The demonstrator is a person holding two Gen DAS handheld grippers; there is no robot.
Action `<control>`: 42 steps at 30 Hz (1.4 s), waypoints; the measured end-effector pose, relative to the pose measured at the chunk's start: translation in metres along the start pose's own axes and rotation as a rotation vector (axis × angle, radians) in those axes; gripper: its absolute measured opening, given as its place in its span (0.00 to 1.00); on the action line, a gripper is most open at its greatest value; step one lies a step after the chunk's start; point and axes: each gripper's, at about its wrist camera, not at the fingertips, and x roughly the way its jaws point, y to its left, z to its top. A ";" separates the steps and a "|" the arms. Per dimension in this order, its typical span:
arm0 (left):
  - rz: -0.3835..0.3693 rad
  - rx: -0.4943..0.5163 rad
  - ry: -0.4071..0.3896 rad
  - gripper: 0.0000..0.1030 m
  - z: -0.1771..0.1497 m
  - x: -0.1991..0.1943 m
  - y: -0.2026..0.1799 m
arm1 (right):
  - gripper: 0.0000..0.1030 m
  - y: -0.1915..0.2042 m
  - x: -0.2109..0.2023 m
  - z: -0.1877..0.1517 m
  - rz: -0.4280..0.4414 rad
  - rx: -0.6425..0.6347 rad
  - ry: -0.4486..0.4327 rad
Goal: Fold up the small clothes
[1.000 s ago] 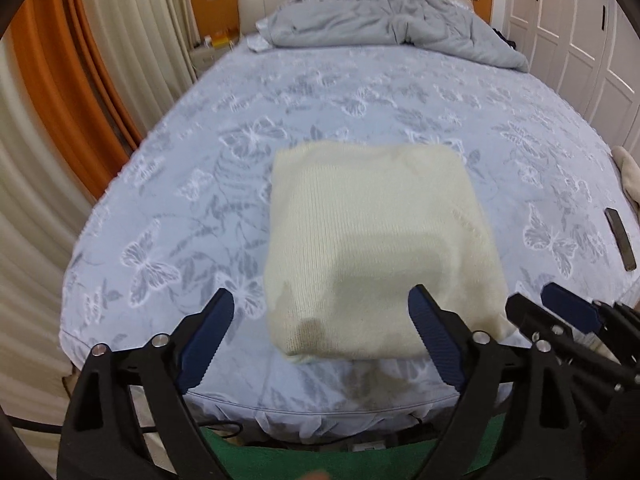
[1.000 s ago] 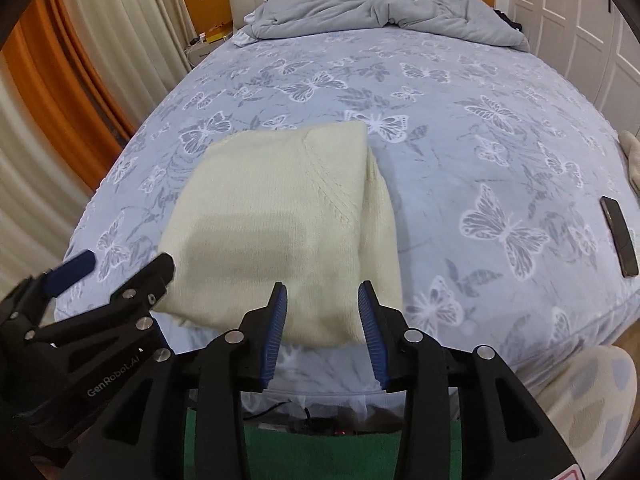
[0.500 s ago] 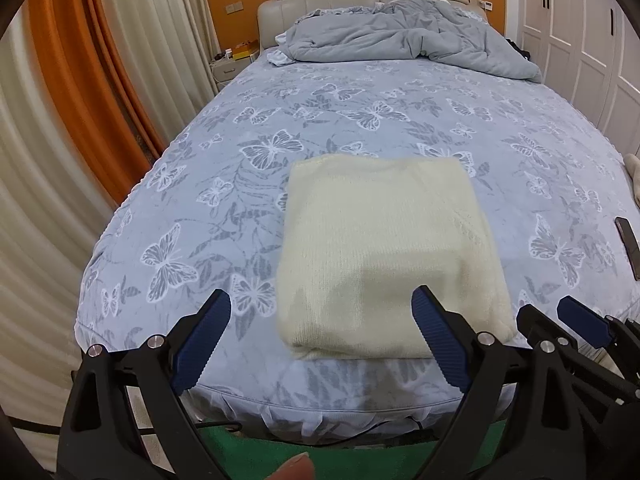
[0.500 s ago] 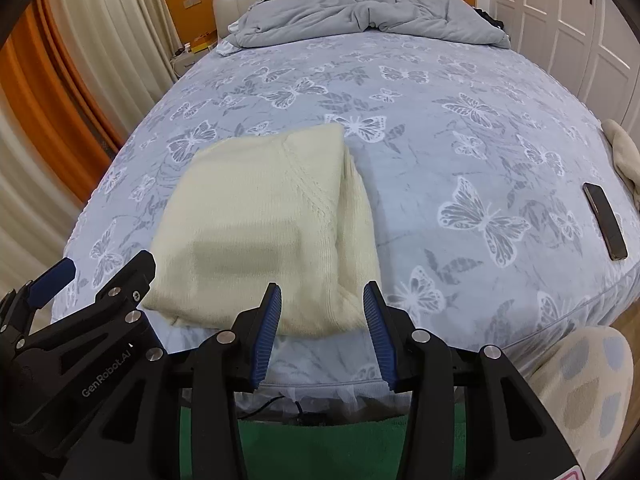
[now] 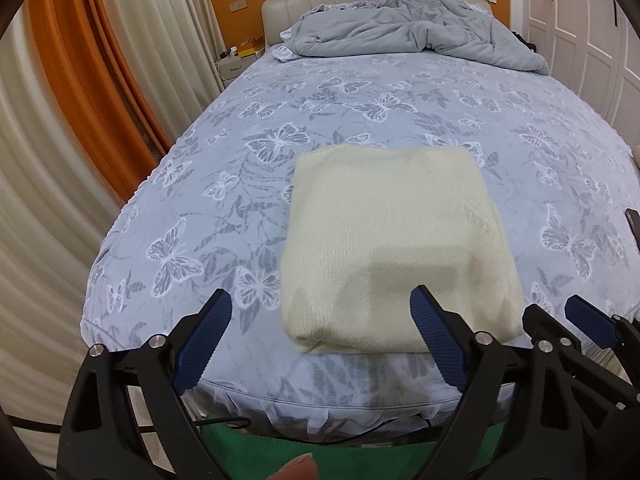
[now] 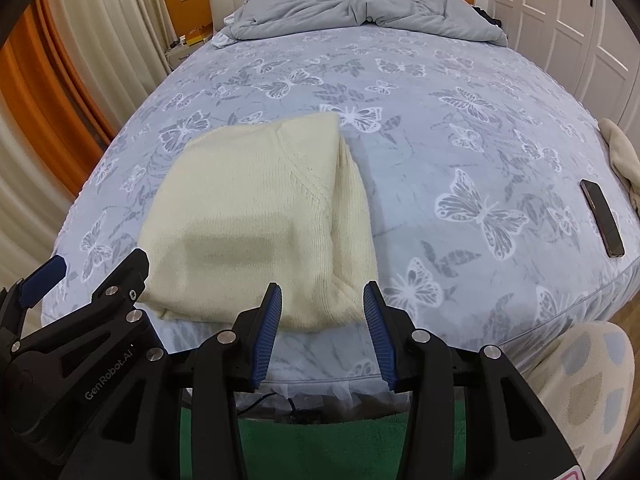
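Both the left gripper, gaping wide, and the right gripper, partly parted, are backing away empty from the folded cream sweater, which is lying near the bed's foot edge and risking sliding off if nudged.

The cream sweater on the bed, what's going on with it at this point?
A person holds a gripper in each hand at the foot of the bed. The cream sweater lies folded into a neat rectangle near the bed's front edge. The left gripper is wide open and the right gripper is partly open; both are short of the sweater and hold nothing. A phone lies to the right on the bed, and a grey duvet is bunched at the headboard.
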 end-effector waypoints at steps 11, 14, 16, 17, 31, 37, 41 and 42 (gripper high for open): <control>0.012 -0.008 0.021 0.82 0.000 0.003 0.000 | 0.42 0.003 0.002 -0.001 -0.011 -0.005 0.001; 0.012 -0.011 0.031 0.81 0.000 0.003 0.000 | 0.42 0.003 0.002 0.000 -0.009 -0.007 0.000; 0.009 -0.019 0.041 0.81 0.000 0.005 0.001 | 0.42 0.004 0.002 -0.001 -0.009 -0.009 0.000; 0.007 -0.024 0.048 0.81 0.000 0.006 0.002 | 0.42 0.005 0.002 -0.001 -0.010 -0.010 0.000; 0.004 -0.041 0.053 0.81 -0.004 0.010 0.002 | 0.41 0.005 0.005 -0.002 -0.013 -0.012 0.009; 0.018 0.006 0.023 0.81 -0.005 0.007 -0.005 | 0.36 0.006 0.008 -0.004 -0.026 -0.015 0.021; 0.032 0.008 0.020 0.81 -0.005 0.006 -0.006 | 0.36 0.005 0.009 -0.005 -0.029 -0.010 0.026; 0.032 0.006 0.017 0.81 -0.005 0.006 -0.006 | 0.36 0.004 0.009 -0.005 -0.030 -0.013 0.025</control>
